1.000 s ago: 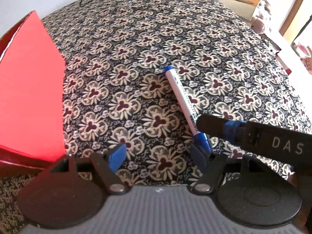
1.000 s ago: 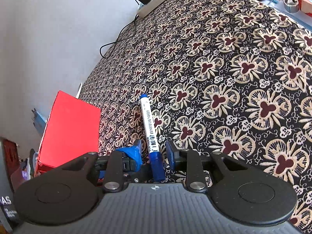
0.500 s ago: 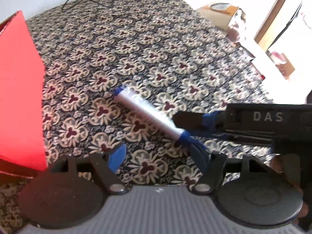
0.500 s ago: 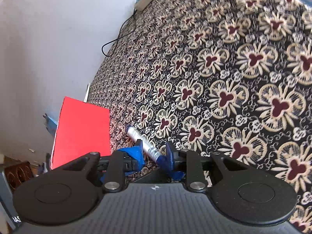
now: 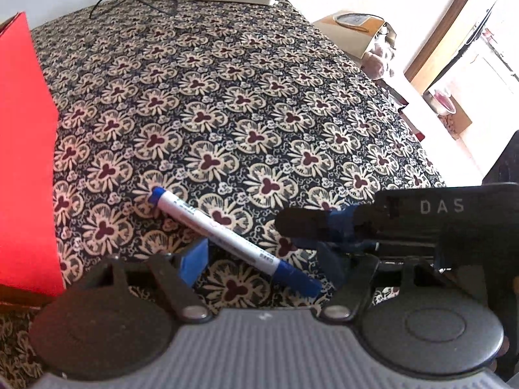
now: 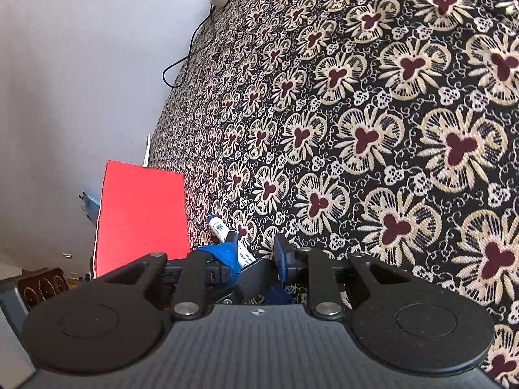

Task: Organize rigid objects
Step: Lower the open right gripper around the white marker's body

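The white whiteboard marker with blue cap (image 5: 227, 238) lies between the left gripper's (image 5: 262, 259) parted jaws, apparently for handover; the right gripper (image 6: 254, 248), just narrowing, seemingly stands beside it without clamping.

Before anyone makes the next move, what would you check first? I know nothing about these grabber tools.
1. Marker sits between the right gripper's fingers: ok. Its jaws have just been closing around it.
2. Firm grip on the marker: cannot tell. A gap seems to show beside one pad.
3. Left gripper open and not pinching the marker: ok.
4. The two grippers clear of each other: not ok. They crowd together over the marker's capped end.
5. Way from the marker to the red box across the tablecloth free of clutter: ok.
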`<state>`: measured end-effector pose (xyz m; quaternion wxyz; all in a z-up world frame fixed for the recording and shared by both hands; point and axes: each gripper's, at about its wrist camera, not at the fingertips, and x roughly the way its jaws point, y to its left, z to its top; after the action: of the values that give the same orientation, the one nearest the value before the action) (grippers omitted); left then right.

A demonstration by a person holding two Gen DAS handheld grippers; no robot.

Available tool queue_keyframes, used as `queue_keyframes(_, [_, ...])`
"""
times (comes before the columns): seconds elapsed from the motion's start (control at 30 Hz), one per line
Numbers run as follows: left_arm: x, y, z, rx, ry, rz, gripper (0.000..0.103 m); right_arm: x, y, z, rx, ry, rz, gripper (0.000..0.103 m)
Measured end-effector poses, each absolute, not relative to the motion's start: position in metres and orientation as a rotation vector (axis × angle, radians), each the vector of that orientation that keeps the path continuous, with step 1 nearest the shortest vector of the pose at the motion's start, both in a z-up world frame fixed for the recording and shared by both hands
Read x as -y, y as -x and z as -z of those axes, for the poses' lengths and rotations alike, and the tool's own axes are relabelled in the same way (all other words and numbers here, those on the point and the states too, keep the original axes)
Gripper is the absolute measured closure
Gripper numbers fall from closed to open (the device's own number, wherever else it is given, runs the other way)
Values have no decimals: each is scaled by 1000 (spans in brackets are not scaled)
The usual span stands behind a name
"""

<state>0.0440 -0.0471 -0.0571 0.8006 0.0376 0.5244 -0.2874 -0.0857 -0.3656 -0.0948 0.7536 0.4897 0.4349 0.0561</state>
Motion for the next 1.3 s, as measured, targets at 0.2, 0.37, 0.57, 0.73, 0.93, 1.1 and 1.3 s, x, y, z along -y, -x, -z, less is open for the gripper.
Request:
queue_keyframes(0.2, [42,-40,57,-1117,-67,622,30,363,92,94,-972,-1070,-133,97])
queue_keyframes(0.37, [30,-33,57,-1112,-88,636,30,352,89,94,-1014,-1070,-178,96])
queue_keyframes(0.57, [14,-28,57,-1122,-94,653,30,333,82,100,-1073,-1152,-243,94])
queue_keyframes(0.73, [8,-16,57,-1120,-115,709,30,328,83,102,-1101,-1186,-252,93])
queue_keyframes(0.93, [3,-21,58,-1126,-50,707,30,335,83,87,-1073,-1068,-229,94])
queue_keyframes(1.1, [5,-26,57,-1113,-25,665,44,326,78,87,-1074,-1029,-230,94])
queue_keyframes(1.3, [-7,-30,57,-1110,-2,620,81,304,53,89,-1074,-995,-233,94])
